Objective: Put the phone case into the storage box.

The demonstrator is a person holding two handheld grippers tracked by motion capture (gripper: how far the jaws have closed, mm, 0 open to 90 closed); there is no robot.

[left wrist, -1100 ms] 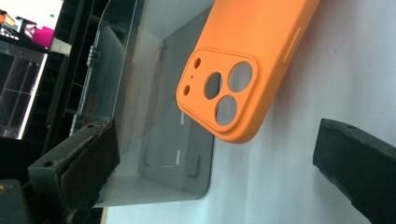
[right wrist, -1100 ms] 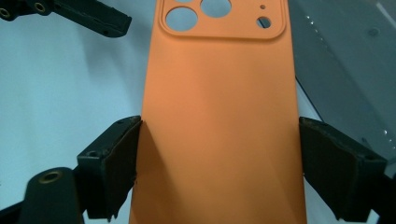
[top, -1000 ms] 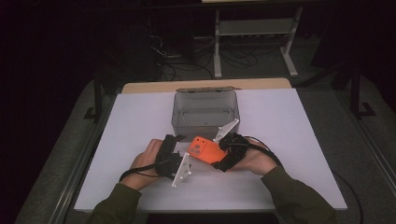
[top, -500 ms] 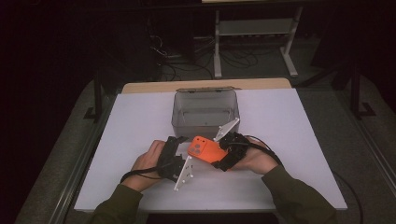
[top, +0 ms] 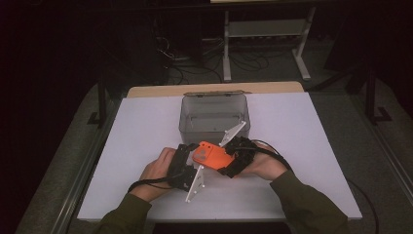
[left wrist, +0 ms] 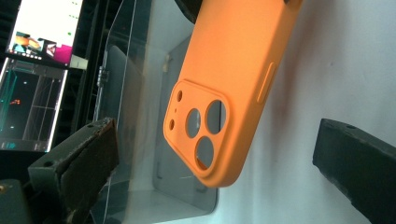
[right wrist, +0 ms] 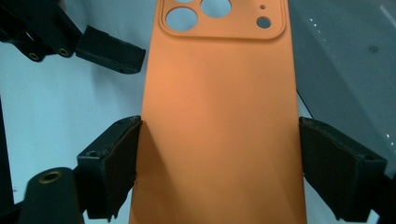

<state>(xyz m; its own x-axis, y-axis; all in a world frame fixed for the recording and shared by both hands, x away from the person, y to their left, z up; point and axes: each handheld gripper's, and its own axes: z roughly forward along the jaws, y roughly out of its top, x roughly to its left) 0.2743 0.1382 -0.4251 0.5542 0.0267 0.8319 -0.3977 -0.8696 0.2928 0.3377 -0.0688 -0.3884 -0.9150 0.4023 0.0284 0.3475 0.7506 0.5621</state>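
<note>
An orange phone case (top: 210,155) with camera cut-outs is held just above the white table, in front of a clear lidded box (top: 214,117). My right gripper (right wrist: 219,172) is shut on the orange phone case (right wrist: 219,107), with a pad on each long edge. My left gripper (left wrist: 219,140) is open. The camera end of the case (left wrist: 229,93) lies between its jaws, and neither pad (left wrist: 88,163) touches it. In the high view the left gripper (top: 187,158) meets the case from the left and the right gripper (top: 223,162) from the right.
The clear box (left wrist: 140,93) stands open-topped just beyond the case, its wall close behind the grippers. White table surface (top: 302,146) stretches out to both sides. A lit monitor (left wrist: 42,28) is off the table's edge. Metal stands and cables sit on the floor behind.
Almost nothing: my left gripper has shifted very slightly at the case's camera end. The right gripper and the case have kept still.
</note>
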